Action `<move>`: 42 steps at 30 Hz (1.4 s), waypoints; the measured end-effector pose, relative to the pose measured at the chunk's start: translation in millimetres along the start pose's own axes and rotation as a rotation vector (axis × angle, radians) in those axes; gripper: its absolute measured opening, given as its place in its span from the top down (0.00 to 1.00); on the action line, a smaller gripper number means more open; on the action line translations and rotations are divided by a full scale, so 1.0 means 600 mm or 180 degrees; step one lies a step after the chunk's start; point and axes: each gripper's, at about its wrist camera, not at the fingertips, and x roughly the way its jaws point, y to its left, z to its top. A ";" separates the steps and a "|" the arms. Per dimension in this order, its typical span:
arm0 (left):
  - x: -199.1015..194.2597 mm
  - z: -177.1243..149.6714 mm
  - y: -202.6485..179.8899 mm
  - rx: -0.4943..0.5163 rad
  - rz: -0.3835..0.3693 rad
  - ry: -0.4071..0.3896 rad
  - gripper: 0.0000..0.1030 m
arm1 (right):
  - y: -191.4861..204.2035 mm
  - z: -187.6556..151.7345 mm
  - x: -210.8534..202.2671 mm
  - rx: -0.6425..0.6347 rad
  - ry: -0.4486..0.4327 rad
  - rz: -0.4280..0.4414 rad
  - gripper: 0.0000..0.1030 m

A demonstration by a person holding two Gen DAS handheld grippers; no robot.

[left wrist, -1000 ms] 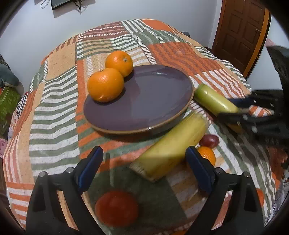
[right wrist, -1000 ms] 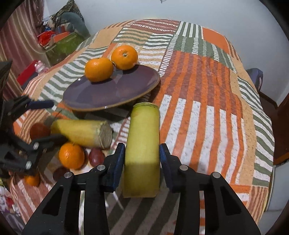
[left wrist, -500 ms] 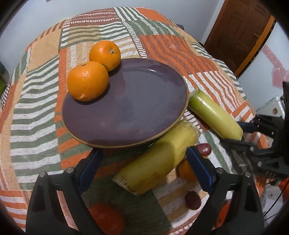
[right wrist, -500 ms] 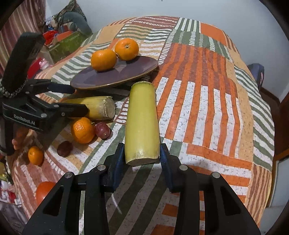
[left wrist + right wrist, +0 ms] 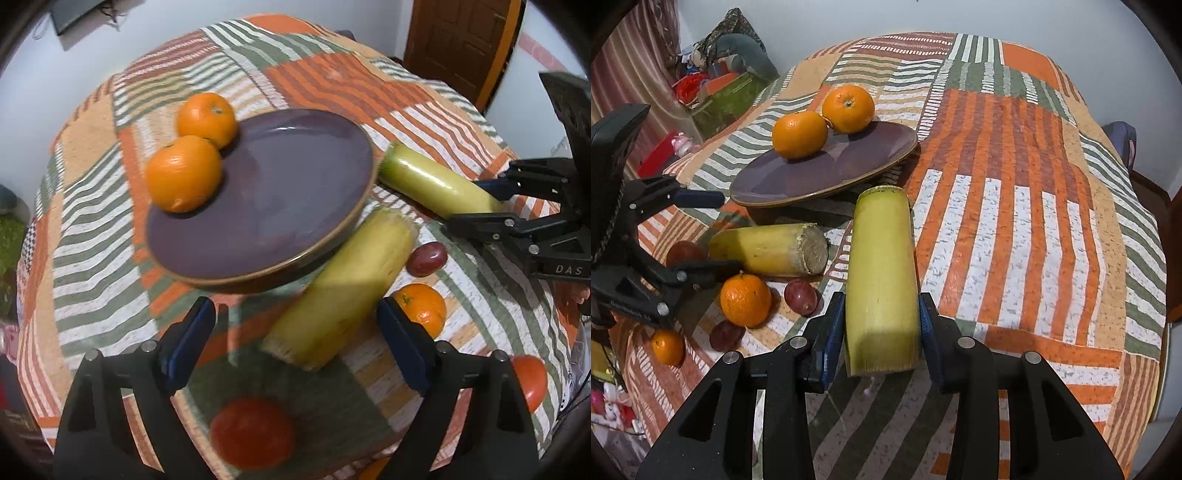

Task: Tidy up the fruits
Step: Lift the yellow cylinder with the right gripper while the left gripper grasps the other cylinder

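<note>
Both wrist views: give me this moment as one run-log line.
right gripper: shut on yellow-green stalk piece | left gripper: closing around second stalk piece, no contact yet | purple plate: two oranges

1. A patchwork cloth (image 5: 1015,206) of orange, green and white striped blocks covers the whole surface.
2. A brown panelled wooden door (image 5: 458,44) with an orange frame stands behind the surface, at the upper right of the left wrist view.
3. A heap of clutter (image 5: 720,77), red, green and grey, lies by the white wall (image 5: 820,22).
4. A striped curtain (image 5: 631,62) hangs at the left.
</note>
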 end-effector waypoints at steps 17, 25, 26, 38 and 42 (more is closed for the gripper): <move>-0.001 -0.006 -0.032 -0.0068 0.0045 0.0243 0.55 | -0.006 -0.013 -0.010 0.0058 -0.0088 0.0079 0.66; -0.036 -0.049 -0.047 -0.0118 0.0044 0.0249 0.64 | 0.003 -0.046 -0.036 -0.0005 -0.0059 -0.0002 0.66; -0.040 -0.053 -0.044 -0.0187 -0.0011 0.0278 0.64 | 0.004 -0.050 -0.039 -0.0001 -0.0048 -0.0004 0.66; -0.031 -0.050 -0.034 -0.0385 -0.0209 0.0337 0.64 | 0.010 -0.071 -0.056 -0.0045 0.0091 0.0012 0.66; -0.018 -0.043 -0.046 -0.0214 -0.0071 0.0261 0.63 | 0.003 -0.060 -0.046 0.0069 0.0080 0.0099 0.66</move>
